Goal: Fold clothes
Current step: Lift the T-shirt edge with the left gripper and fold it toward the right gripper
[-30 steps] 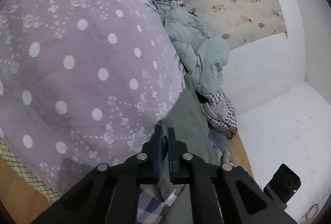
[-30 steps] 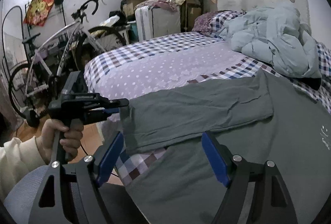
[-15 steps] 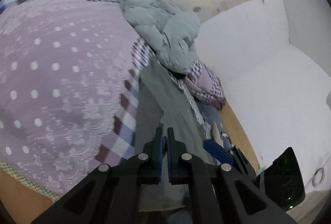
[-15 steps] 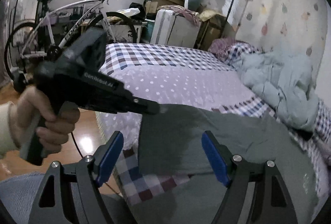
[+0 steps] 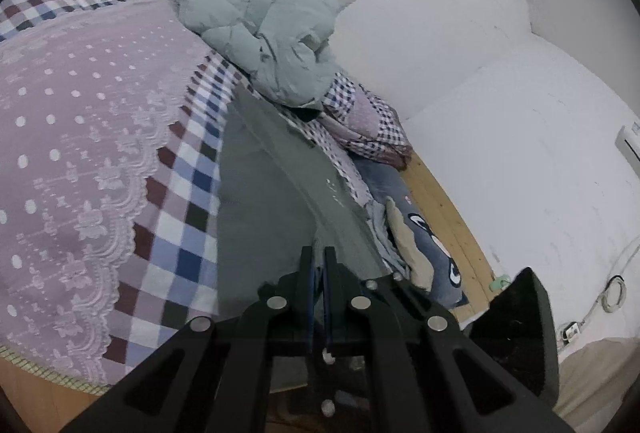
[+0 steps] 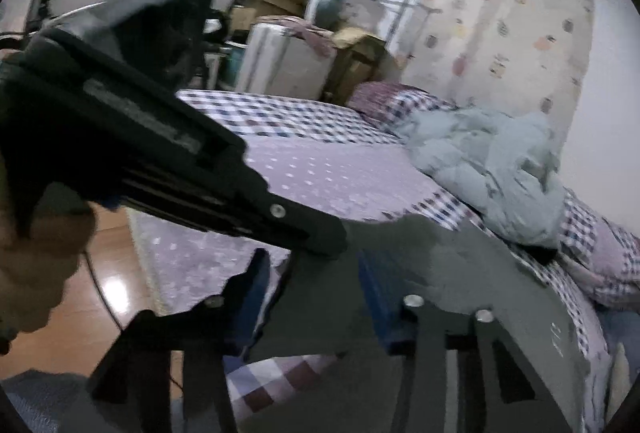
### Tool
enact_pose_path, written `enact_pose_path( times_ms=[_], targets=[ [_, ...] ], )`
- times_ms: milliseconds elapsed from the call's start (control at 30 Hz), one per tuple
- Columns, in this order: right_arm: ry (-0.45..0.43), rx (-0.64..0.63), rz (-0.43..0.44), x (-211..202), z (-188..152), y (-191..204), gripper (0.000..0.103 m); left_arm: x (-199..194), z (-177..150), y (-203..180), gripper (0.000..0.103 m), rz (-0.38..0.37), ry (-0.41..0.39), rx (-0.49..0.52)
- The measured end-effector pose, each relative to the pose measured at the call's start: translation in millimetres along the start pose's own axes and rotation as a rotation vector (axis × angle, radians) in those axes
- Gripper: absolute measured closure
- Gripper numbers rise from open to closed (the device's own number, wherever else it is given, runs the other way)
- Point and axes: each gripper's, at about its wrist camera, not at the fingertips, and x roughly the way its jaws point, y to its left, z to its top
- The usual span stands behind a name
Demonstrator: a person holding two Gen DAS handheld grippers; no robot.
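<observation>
The grey-green garment (image 5: 260,201) is lying along the near edge of the bed (image 5: 80,137), one folded panel raised where the left gripper (image 5: 317,260) is pinching its corner, jaws closed to a thin slit on the cloth. In the right wrist view the same garment (image 6: 460,273) is spreading toward 4 o'clock, and the right gripper (image 6: 312,289) is standing with its jaws well apart around the lifted flap, gripping nothing that I can make out.

Judging by this, the fold is going best if the pinched corner is travelling level and landing square on the opposite edge, with the cloth kept taut. The puffy jacket (image 5: 260,33) at 12 o'clock is crowding the far end.

The right view is blurring heavily; the left gripper's body is blocking the 9 o'clock side, and the garment's hem is running out of frame.
</observation>
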Motion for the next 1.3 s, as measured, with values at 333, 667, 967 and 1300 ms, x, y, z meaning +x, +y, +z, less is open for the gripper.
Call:
enact_pose_path(
  times_ms=[333,667,967,1300],
  targets=[
    [0.011,0.132,-0.012,-14.1,6.0,-38.2,0.099,3.3,13.8,-29.6,0.059,-0.036,-0.030,0.016],
    [-0.010,0.428,0.098,-46.8,32.2,-176.6,0.100,39.0,42.6,-32.0,0.019,-0.030,-0.115,-0.144],
    [-0.047,0.622,0.069,-59.6,48.7,-320.1,0.100,97.3,71.9,-27.2,0.019,-0.024,-0.149,-0.274],
    [-0.030,0.740,-0.061,-51.2,16.8,-441.0,0.100,208.8,93.2,36.5,0.019,-0.013,-0.060,-0.493]
  ],
)
